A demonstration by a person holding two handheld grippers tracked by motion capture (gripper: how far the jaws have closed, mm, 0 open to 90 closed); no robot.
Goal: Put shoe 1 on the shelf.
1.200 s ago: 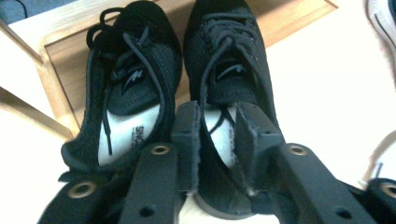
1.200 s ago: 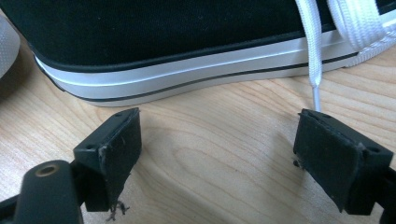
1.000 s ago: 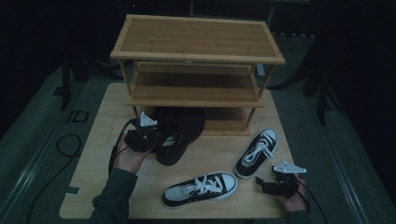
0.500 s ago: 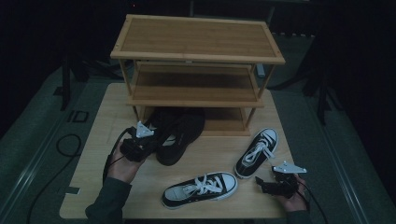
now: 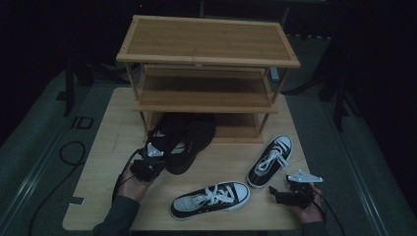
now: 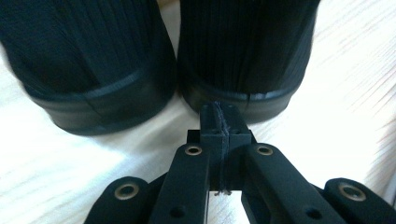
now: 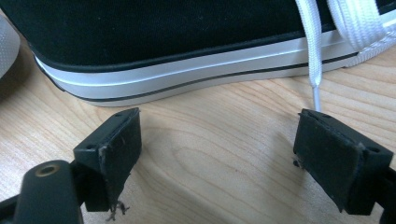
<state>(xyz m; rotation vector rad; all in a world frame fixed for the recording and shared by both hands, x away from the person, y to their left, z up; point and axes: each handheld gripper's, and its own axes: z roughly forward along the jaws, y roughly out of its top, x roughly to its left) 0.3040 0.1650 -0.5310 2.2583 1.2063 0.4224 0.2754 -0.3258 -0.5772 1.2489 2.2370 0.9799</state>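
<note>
The left gripper (image 5: 147,164) sits at the heels of the pair of black shoes (image 5: 184,140), which lie side by side on the wooden table (image 5: 105,147) with their toes tucked under the bottom shelf of the bamboo shoe rack (image 5: 206,54). In the left gripper view the jaws are pressed fully together with nothing between them, their tips just short of, or touching, the heel of one black shoe (image 6: 243,56); contact cannot be confirmed. The right gripper (image 5: 290,192) rests at the table's near right corner with its jaws spread wide and empty, pointing at the white-banded sole of the nearer black-and-white sneaker (image 5: 211,199). A second sneaker (image 5: 270,160) lies just beyond, its heel close to that gripper. Hazards from this position, as a judgement: a push with closed jaws against a single heel would likely rotate that shoe rather than slide it straight, skewing the pair or jamming a toe against a rack post. The rounded heel may also let the jaw tips slip off to one side. On the right, a loose white lace (image 7: 313,56) hangs down near one finger (image 7: 343,161); closing there could catch the lace alone and drag the sneaker instead of lifting it.
</note>
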